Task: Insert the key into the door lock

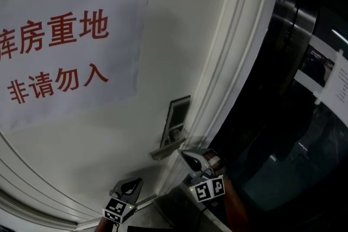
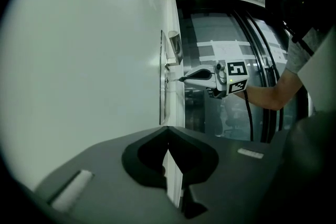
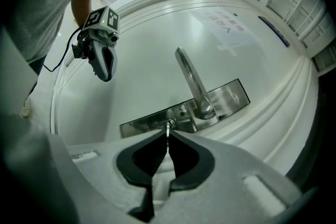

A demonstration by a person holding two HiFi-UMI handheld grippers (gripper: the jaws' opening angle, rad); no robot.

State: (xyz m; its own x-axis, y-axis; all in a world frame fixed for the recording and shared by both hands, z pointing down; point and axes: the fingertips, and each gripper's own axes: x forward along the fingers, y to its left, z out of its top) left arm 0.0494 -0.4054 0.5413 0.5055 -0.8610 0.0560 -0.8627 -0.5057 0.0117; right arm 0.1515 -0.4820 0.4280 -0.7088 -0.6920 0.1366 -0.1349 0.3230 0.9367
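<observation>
On the white door (image 1: 109, 133), the steel lock plate (image 3: 231, 97) carries a lever handle (image 3: 189, 73) and a keyhole (image 3: 168, 124). My right gripper (image 3: 168, 134) is shut on a thin metal key (image 3: 168, 130), and the key's tip is at the keyhole. How deep it sits is hidden. In the head view the right gripper (image 1: 185, 154) points at the plate (image 1: 176, 117) just below the handle (image 1: 166, 149). My left gripper (image 1: 136, 182) hangs lower left, off the door, shut and empty. The left gripper view shows the right gripper (image 2: 184, 79) level against the lock.
A paper sign (image 1: 60, 51) with red characters hangs on the upper left of the door. Ribbed white moulding (image 1: 234, 62) frames the door's right edge. Beyond it are dark glass panels (image 1: 304, 89). A person's forearm (image 2: 273, 94) reaches in behind the right gripper.
</observation>
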